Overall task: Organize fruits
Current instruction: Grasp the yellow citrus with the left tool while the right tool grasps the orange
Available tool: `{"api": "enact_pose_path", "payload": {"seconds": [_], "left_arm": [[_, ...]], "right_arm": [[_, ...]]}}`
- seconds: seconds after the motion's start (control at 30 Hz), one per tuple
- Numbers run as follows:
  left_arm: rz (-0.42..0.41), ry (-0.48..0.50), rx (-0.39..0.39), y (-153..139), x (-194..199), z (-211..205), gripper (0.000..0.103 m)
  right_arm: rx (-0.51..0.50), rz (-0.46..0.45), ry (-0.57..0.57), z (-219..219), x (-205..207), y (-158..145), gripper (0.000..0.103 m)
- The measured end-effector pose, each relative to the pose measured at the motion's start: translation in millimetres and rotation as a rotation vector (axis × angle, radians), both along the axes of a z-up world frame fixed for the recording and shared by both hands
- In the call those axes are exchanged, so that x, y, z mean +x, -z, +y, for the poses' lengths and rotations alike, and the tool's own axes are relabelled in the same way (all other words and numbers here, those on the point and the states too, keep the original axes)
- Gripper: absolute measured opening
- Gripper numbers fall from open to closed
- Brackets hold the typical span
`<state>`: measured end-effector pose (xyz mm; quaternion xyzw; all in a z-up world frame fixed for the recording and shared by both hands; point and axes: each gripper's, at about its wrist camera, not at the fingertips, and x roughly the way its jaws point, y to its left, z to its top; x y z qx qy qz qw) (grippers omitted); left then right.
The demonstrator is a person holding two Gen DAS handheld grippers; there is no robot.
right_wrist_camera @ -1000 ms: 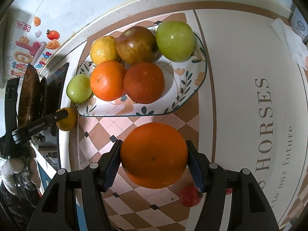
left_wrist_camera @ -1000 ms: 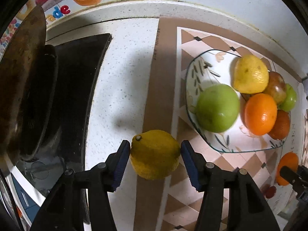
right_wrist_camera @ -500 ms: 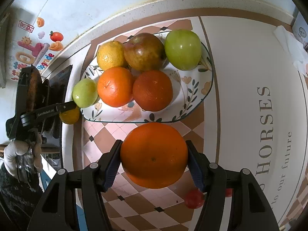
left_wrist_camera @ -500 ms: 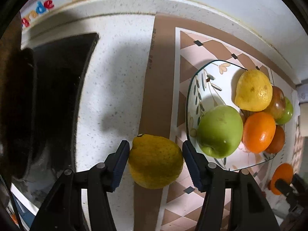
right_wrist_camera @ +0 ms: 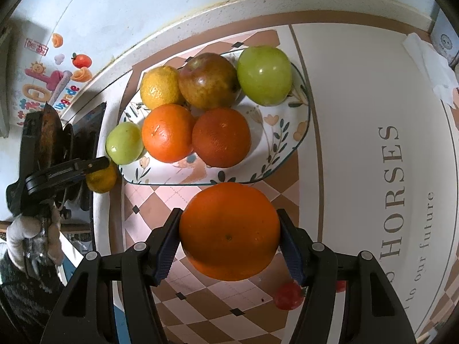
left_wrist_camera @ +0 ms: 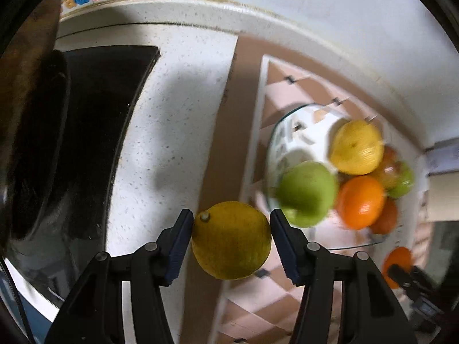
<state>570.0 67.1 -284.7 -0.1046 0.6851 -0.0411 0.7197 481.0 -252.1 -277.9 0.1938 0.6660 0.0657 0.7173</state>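
My left gripper [left_wrist_camera: 231, 220] holds a yellow lemon [left_wrist_camera: 231, 239] above the counter beside the mat's left edge; its jaws are closing, with both pads against the fruit. In the right wrist view this lemon [right_wrist_camera: 100, 179] hangs just left of the flowered plate [right_wrist_camera: 301, 132]. The plate holds two oranges, two green apples, a red-green apple and a yellow citrus. Just in front of the plate's near rim, my right gripper [right_wrist_camera: 229, 218] is shut on a large orange [right_wrist_camera: 229, 230] above the checkered mat.
A black stove [left_wrist_camera: 94, 132] with a dark pan [left_wrist_camera: 31, 149] fills the left side. A small red fruit [right_wrist_camera: 288, 299] lies on the mat under my right gripper. White tissue [right_wrist_camera: 430, 66] lies far right. The wall runs close behind the plate.
My left gripper has carried the lemon sideways, closer to the plate's left end, and has turned a little. The right gripper and its orange have stayed put.
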Motion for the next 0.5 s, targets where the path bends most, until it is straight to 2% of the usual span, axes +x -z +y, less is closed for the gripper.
{"api": "enact_pose_path", "payload": {"seconds": [0.07, 0.17, 0.3, 0.4, 0.5], "left_arm": [[-0.006, 0.005, -0.009, -7.6, 1.6, -3.2, 0.052], [-0.013, 0.080, 0.076, -3.4, 3.6, -16.4, 0.046], [0.009, 0.105, 0.112, 5.6, -1.2, -26.8, 0.046], [0.032, 0.122, 0.108, 12.1, -0.7, -27.6, 0.049], [0.060, 0.143, 0.138, 21.4, -0.8, -26.5, 0.052]], "right_arm": [[0.002, -0.002, 0.013, -5.7, 2.0, -0.2, 0.066], [0.002, 0.002, 0.038, -14.7, 5.9, 1.3, 0.066], [-0.004, -0.008, 0.042, -18.3, 8.6, -1.3, 0.066], [-0.004, -0.014, 0.043, -18.8, 8.7, -3.4, 0.066], [0.003, -0.009, 0.047, -17.5, 7.8, -2.3, 0.066]]}}
